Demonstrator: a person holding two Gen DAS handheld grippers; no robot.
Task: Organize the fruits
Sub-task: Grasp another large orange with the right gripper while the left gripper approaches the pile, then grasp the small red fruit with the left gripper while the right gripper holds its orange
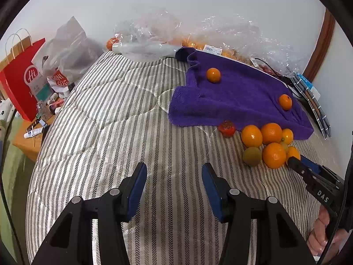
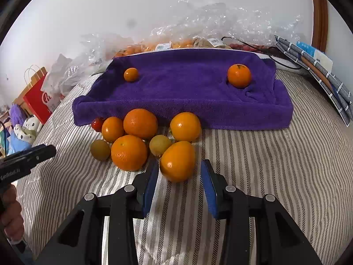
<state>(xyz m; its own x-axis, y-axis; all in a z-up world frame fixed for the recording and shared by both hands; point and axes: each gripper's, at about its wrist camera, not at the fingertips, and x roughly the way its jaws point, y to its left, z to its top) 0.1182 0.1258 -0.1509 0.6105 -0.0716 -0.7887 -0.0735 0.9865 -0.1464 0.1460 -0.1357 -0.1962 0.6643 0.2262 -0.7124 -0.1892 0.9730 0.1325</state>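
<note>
A pile of several oranges [image 2: 129,152], two green-brown fruits [image 2: 100,149] and a small red tomato [image 2: 97,124] lies on the striped bed in front of a purple towel [image 2: 187,88]. Two small oranges sit on the towel, one at the left [image 2: 131,74] and one at the right [image 2: 239,75]. My right gripper [image 2: 179,172] is open, its jaws on either side of the nearest orange [image 2: 177,160], not closed on it. My left gripper [image 1: 174,174] is open and empty over bare bedding, left of the pile [image 1: 268,143]. The right gripper's tip [image 1: 294,162] shows in the left wrist view.
Clear plastic bags with more fruit [image 2: 198,33] lie behind the towel against the wall. A red paper bag [image 1: 22,77] and clutter stand on a side table at the left. Folded grey cloths [image 2: 320,77] lie at the right. Soft toys [image 2: 22,128] sit beside the bed.
</note>
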